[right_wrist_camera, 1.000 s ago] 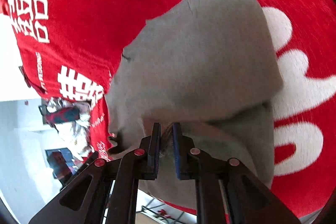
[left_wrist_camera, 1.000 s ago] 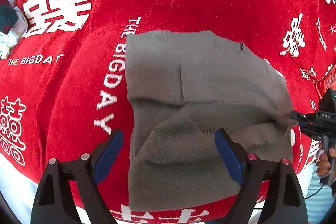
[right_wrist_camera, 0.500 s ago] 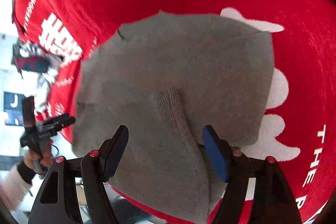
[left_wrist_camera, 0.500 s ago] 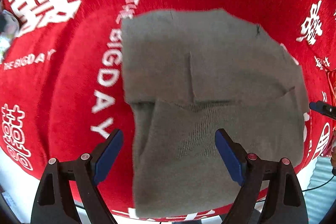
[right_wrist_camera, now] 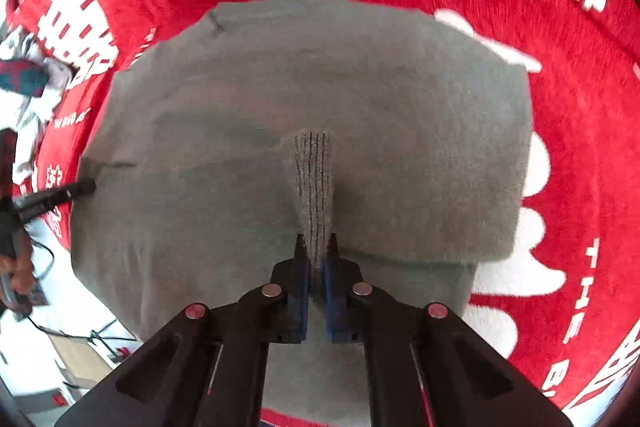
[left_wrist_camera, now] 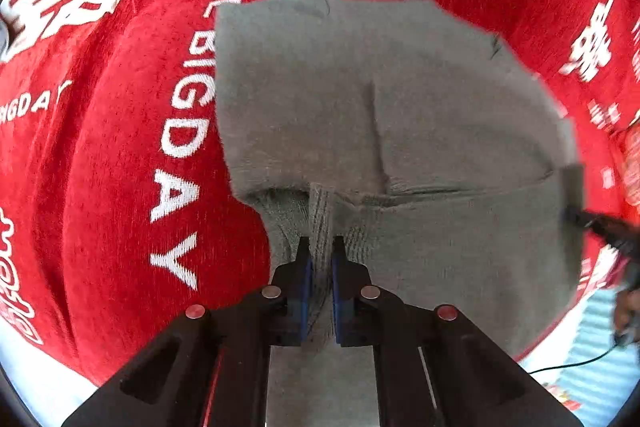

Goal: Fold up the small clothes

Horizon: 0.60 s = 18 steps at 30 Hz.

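Grey knit garment [left_wrist_camera: 384, 115], spread on the red-covered table [left_wrist_camera: 120, 187], is pinched by both just-closed hand-held grippers, left [left_wrist_camera: 319, 259] and right [right_wrist_camera: 316, 255]; lifting the near edge over seems required next.

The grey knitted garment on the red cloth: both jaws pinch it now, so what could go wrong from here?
1. Each gripper holds only a narrow ridge of the grey knitted garment: the left gripper and right gripper have just closed on it, so the knit may slip out when lifted.
2. The earlier fold lies loose and could open.
3. The red cloth with white lettering may be dragged along.
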Each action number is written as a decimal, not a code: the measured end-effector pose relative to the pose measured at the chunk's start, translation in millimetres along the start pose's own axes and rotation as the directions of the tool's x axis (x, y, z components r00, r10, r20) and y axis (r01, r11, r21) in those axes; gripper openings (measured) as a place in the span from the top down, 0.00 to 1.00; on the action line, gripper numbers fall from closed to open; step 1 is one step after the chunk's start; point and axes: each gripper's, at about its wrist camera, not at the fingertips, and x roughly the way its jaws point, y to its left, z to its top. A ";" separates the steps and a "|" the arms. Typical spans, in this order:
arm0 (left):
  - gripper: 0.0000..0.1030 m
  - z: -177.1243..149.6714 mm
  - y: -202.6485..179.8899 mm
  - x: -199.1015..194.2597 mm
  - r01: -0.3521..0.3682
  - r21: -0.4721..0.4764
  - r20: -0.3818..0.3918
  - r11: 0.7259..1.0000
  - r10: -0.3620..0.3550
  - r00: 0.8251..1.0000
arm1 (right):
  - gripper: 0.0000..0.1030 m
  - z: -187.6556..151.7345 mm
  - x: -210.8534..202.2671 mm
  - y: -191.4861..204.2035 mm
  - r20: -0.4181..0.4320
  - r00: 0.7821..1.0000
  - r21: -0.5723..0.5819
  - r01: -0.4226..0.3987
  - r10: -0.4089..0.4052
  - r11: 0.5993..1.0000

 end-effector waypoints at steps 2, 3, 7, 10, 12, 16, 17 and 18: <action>0.92 -4.4 -0.7 -20.4 0.031 0.018 0.023 0.999 -0.032 0.999 | 0.94 -3.8 -18.6 3.7 0.025 1.000 0.010 -0.011 0.010 1.000; 0.92 -6.8 -4.0 -32.9 0.049 0.035 0.037 0.998 -0.050 0.998 | 0.94 -4.6 -30.8 4.6 0.045 0.999 0.018 -0.016 0.015 1.000; 0.92 -2.7 -23.3 -74.2 0.079 0.110 0.088 0.991 -0.089 0.992 | 0.94 7.1 -72.6 -1.0 0.130 0.991 0.050 -0.024 0.017 0.998; 0.92 15.4 -39.0 -103.2 0.082 0.152 0.159 0.985 -0.107 0.982 | 0.94 34.2 -95.1 -13.7 0.192 0.981 0.071 -0.035 0.021 0.997; 0.92 30.7 -42.4 -112.5 0.087 0.159 0.197 0.984 -0.117 0.973 | 0.94 56.4 -93.6 -19.6 0.210 0.978 0.074 -0.030 0.014 0.997; 0.92 79.2 -50.5 -101.4 0.045 0.166 0.264 0.985 -0.088 0.961 | 0.94 103.7 -58.5 -48.2 0.195 0.981 0.096 -0.021 0.002 0.995; 0.92 90.6 -51.4 -94.0 0.032 0.162 0.270 0.986 -0.075 0.960 | 0.94 110.9 -44.8 -53.2 0.180 0.984 0.105 -0.023 0.004 0.994; 0.92 101.5 -52.5 -83.5 0.015 0.157 0.270 0.988 -0.057 0.961 | 0.94 120.0 -26.4 -60.9 0.153 0.988 0.120 -0.033 0.014 0.992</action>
